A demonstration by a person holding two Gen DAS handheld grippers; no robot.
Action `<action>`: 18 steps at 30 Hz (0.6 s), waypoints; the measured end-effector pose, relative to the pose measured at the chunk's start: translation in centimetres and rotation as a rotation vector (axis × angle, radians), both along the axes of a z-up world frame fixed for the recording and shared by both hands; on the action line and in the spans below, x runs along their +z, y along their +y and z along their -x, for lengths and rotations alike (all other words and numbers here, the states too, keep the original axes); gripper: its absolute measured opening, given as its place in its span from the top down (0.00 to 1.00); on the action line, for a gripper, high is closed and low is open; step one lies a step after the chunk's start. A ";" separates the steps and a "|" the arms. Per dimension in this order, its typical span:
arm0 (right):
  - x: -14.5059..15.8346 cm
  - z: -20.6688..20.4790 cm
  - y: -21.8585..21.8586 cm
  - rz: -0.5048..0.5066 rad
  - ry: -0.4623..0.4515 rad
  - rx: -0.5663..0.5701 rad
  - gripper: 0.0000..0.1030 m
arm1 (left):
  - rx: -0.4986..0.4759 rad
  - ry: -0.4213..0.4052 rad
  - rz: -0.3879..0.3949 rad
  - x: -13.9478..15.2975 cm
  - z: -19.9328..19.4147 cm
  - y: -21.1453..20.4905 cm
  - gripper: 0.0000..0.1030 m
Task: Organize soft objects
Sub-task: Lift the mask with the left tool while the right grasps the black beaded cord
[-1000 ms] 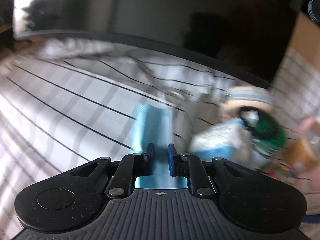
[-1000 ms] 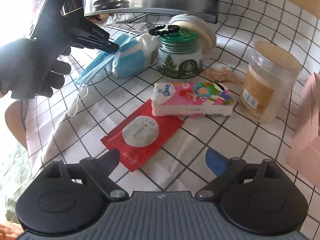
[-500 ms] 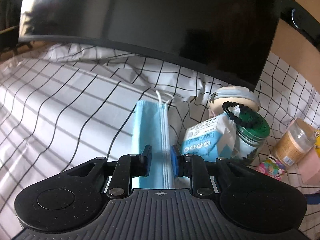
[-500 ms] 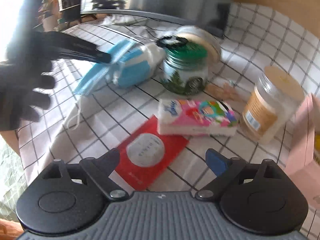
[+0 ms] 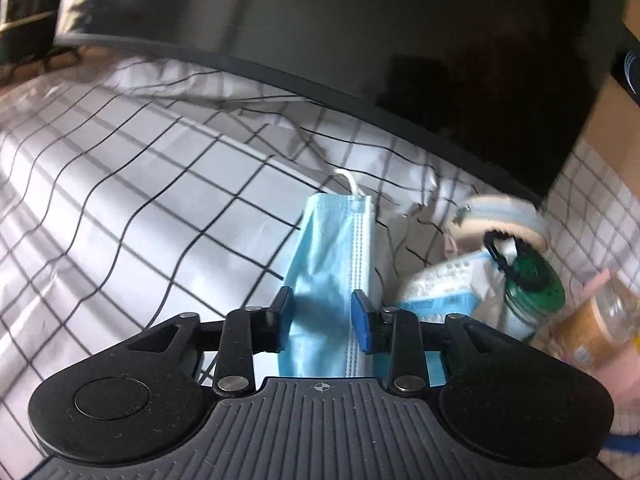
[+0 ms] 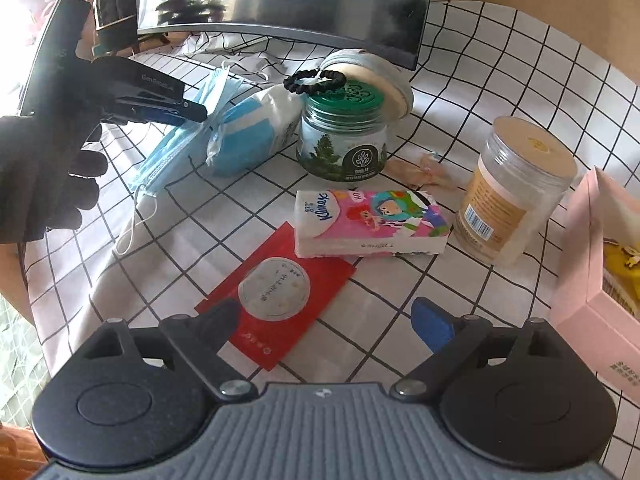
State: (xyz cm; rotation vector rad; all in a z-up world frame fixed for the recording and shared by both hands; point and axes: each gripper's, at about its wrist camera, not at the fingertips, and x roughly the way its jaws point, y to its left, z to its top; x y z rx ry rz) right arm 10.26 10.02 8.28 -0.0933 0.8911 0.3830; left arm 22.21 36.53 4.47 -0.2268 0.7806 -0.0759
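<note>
- Step in hand, as I read it: release of the blue face mask (image 5: 336, 264). Left claw (image 5: 322, 312) jaws have just been opening; mask lies between them, pads no longer pinching it.
- From the right wrist view the mask (image 6: 180, 140) is draped on the checked tabletop (image 6: 460, 80), leaning against the blue-and-white soft pack (image 6: 256, 128), ear loop trailing toward the table edge.
- The left claw (image 6: 188, 111) is right over the mask's upper end, held in a dark-gloved hand (image 6: 44, 176).
- Right claw (image 6: 336, 320) stands wide apart, empty, hovering above the red sachet (image 6: 276, 292).
- Other soft items unsorted: Kleenex tissue pack (image 6: 368, 220) just past the sachet, black hair tie (image 6: 316, 80) on the green-lidded jar (image 6: 344, 132).
- Next move, my guess: back the left claw off cleanly without snagging the mask pleats or the loop; right claw is best placed for the sachet or the tissue pack.
- Risk: the flat sachet needs an edge pinch; a low approach may catch the cloth.
</note>
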 end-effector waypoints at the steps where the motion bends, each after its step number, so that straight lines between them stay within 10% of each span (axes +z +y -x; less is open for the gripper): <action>1: 0.0 0.2 0.0 -0.001 -0.001 -0.001 0.09 | -0.029 -0.003 -0.035 0.0 0.0 -0.5 0.57; 9: 0.2 0.5 0.2 0.003 -0.007 -0.012 0.09 | -0.104 -0.013 -0.240 -0.3 0.3 -3.4 0.43; 14: 0.7 0.5 -0.2 0.008 -0.036 -0.041 0.09 | 0.007 0.096 0.035 -1.2 -0.4 1.1 0.34; 18: 2.6 -0.2 -0.5 -0.009 -0.106 -0.053 0.09 | -0.023 0.102 0.068 -1.1 -0.5 1.8 0.38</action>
